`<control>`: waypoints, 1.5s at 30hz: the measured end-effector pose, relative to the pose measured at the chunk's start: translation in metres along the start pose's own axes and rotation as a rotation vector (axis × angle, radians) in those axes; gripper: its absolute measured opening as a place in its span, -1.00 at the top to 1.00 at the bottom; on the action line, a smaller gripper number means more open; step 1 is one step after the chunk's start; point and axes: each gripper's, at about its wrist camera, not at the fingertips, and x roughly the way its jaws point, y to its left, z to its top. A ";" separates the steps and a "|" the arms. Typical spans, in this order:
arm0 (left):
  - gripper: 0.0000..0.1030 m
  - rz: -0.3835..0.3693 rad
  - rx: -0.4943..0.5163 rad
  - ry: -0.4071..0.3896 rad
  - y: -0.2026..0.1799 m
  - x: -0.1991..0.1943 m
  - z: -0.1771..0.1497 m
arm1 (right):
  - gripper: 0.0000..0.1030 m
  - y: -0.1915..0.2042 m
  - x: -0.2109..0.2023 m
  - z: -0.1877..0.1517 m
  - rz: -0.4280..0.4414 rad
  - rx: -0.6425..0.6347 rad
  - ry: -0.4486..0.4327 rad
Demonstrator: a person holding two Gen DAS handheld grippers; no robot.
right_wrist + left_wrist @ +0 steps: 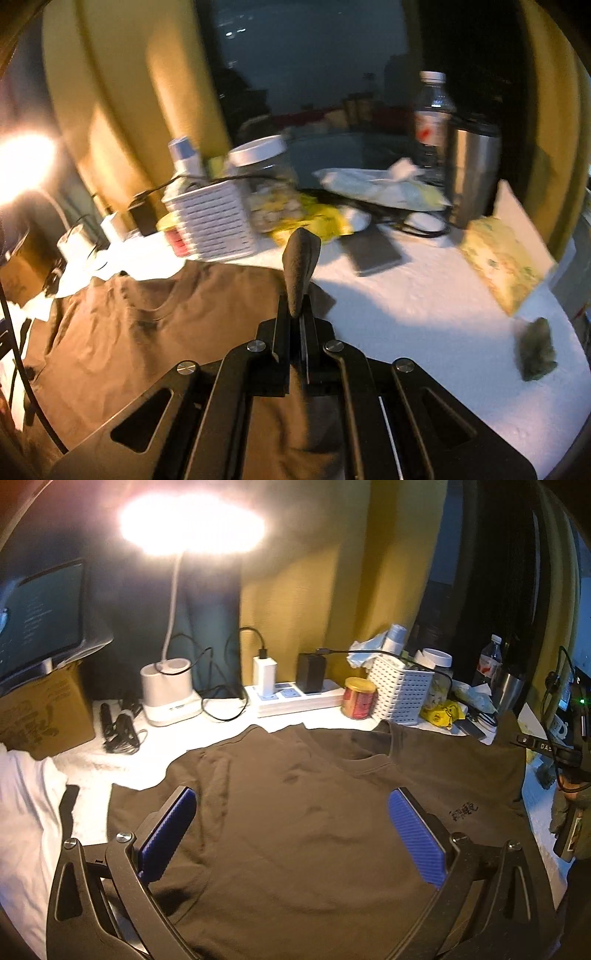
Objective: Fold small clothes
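A brown T-shirt (295,812) lies spread on the white table, its collar toward the far side. My left gripper (291,812) is open and empty, its blue pads (415,836) hovering above the shirt's chest. My right gripper (297,314) is shut on a fold of the brown T-shirt (147,325), at its right sleeve edge; a pinch of cloth (301,266) sticks up between the jaws. The right gripper also shows at the right edge of the left wrist view (565,775).
At the back stand a lit desk lamp (168,694), a power strip (295,698), a red can (357,698), a white basket (400,690), a water bottle (432,114) and a steel cup (472,173). A cardboard box (44,716) stands left. A phone (371,251) and a yellow card (506,262) lie right.
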 end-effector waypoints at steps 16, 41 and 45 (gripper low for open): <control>-0.98 0.033 -0.042 0.031 0.030 -0.004 -0.014 | 0.57 0.089 0.061 -0.029 0.109 -0.177 0.221; -0.98 -0.004 0.097 0.046 -0.053 -0.015 -0.015 | 0.78 -0.021 0.021 -0.060 0.145 0.034 0.233; -0.98 0.005 0.104 0.051 -0.054 -0.017 -0.016 | 0.84 -0.009 0.003 -0.053 0.098 -0.048 0.144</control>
